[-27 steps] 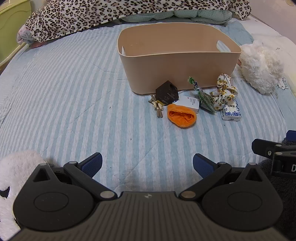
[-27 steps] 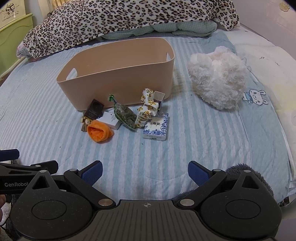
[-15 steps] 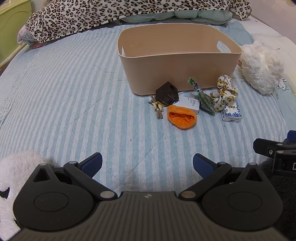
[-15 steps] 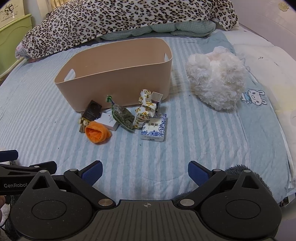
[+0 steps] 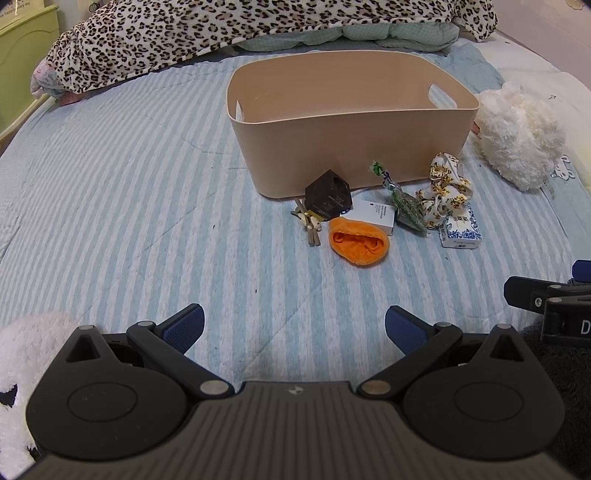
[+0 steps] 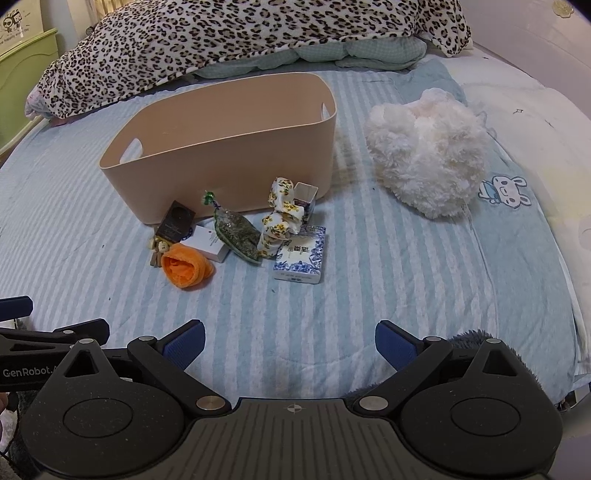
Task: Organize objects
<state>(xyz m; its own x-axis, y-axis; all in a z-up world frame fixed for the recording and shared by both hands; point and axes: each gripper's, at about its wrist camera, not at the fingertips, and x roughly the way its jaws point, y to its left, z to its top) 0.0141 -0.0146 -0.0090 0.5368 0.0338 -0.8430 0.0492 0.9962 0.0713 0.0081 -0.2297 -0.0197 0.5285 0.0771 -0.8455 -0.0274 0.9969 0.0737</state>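
Both claws hang low over the striped bed with their blue-padded fingers spread wide and nothing between them: the left claw [image 5: 294, 326] fills the bottom of its own view, and the right claw [image 6: 289, 339] does the same in the other. In the left view the right claw's black body juts in at the right edge; in the right view the left one shows at the lower left. A beige bin [image 5: 351, 147] stands in the upper centre of the left view on the blue-and-white bedspread [image 5: 129, 184]. The clutter lies just in front of its near wall: a dark brown box [image 5: 328, 201] leaning at the bin's foot, small wooden pegs [image 5: 308, 225] to its left, an orange cloth [image 5: 358, 245] nearest the camera, a white card box [image 5: 375, 219] behind it, a green packet [image 5: 404, 206], a leopard-print scrunchie [image 5: 443, 194], and a blue-and-white tissue pack [image 5: 460, 229] furthest right. A white plush toy [image 6: 424, 151] sits well apart at the upper right of the right view, and a leopard blanket [image 6: 240, 33] runs across the top.
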